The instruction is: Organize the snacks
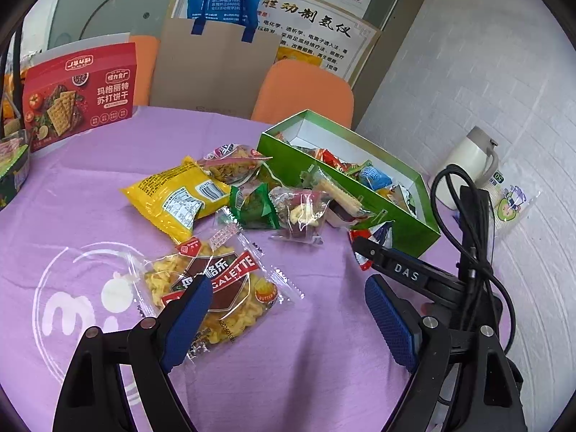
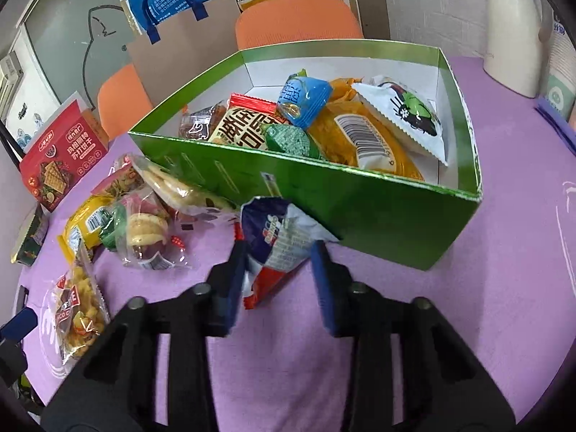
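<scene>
On the purple tablecloth (image 1: 306, 342), my right gripper (image 2: 279, 270) pinched a red-white-blue packet (image 2: 277, 244) at the green box's (image 2: 378, 216) six o'clock; my left gripper (image 1: 288, 298) gaped wide, empty, over the galette bag (image 1: 223, 280).

One open green box (image 2: 360, 208) stands on a purple-clothed table (image 1: 324, 342), near its far right edge. Seven snack packets show inside it, among them one blue packet (image 2: 306, 97) and one white packet (image 2: 406, 115). About seven more lie loose on the cloth by the box's near wall, including one yellow bag (image 1: 176, 198) and one clear Galette bag (image 1: 216, 284). One red cracker box (image 1: 79, 93) stands at the far left edge. Two orange chairs (image 1: 306, 90) are behind.
</scene>
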`<action>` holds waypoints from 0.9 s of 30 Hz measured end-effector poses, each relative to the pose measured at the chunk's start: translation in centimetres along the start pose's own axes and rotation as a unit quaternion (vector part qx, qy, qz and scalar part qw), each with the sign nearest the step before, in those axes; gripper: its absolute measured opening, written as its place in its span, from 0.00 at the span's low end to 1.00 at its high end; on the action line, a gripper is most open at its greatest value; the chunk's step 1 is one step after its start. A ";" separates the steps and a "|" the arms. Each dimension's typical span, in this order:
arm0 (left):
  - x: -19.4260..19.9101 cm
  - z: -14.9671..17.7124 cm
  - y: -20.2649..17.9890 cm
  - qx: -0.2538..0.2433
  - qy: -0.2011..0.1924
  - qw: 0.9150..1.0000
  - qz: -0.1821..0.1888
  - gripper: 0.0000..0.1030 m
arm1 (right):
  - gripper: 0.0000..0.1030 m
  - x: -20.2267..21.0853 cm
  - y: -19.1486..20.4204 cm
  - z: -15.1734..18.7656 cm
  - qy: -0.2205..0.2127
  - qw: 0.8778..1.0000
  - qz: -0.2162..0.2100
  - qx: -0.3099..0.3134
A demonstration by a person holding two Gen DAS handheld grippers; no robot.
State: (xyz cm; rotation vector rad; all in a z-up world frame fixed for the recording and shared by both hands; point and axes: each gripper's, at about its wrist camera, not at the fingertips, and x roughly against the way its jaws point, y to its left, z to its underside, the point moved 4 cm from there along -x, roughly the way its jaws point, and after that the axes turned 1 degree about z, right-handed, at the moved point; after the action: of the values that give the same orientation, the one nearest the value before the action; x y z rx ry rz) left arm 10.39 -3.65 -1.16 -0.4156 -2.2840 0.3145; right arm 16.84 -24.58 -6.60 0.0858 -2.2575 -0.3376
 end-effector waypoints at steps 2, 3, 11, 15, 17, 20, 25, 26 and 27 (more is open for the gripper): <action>0.0 0.1 0.0 -0.002 0.002 1.000 0.001 0.86 | 0.27 0.7 -0.4 0.2 0.000 1.000 -0.021 -0.008; 0.0 0.1 0.1 -0.003 0.003 1.000 0.002 0.85 | 0.26 1.2 -0.4 0.4 -0.001 1.000 -0.020 -0.001; -0.7 0.0 -0.5 -0.003 0.011 1.000 0.012 0.82 | 0.26 5.1 0.3 4.7 0.028 0.995 -0.081 0.049; -0.9 0.4 -1.3 -0.013 0.019 1.000 0.016 0.80 | 0.28 6.9 0.9 7.1 0.042 0.990 -0.107 0.078; -1.0 0.6 -1.6 -0.015 0.024 0.999 0.020 0.80 | 0.29 7.4 0.8 7.7 0.034 0.991 -0.092 0.087; -1.3 0.3 -2.1 -0.017 0.028 0.999 0.024 0.80 | 0.35 7.6 0.1 7.9 0.028 0.993 -0.086 0.076; -3.2 -1.7 -3.2 -0.034 0.022 0.999 0.014 0.77 | 0.51 7.9 -0.5 8.2 0.020 0.994 -0.089 0.064; -3.9 -2.2 -3.2 -0.038 0.024 0.999 0.008 0.76 | 0.52 8.0 -0.6 8.2 0.019 0.994 -0.089 0.065; -4.9 -2.6 -3.1 -0.039 0.027 0.999 -0.003 0.76 | 0.53 7.9 -0.6 8.2 0.019 0.994 -0.088 0.066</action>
State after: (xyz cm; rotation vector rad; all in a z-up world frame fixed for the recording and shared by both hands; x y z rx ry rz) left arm 14.89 -8.15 -1.55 -0.4517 -2.2497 0.2101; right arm 5.42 -24.75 -6.00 0.3587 -2.2376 -0.2757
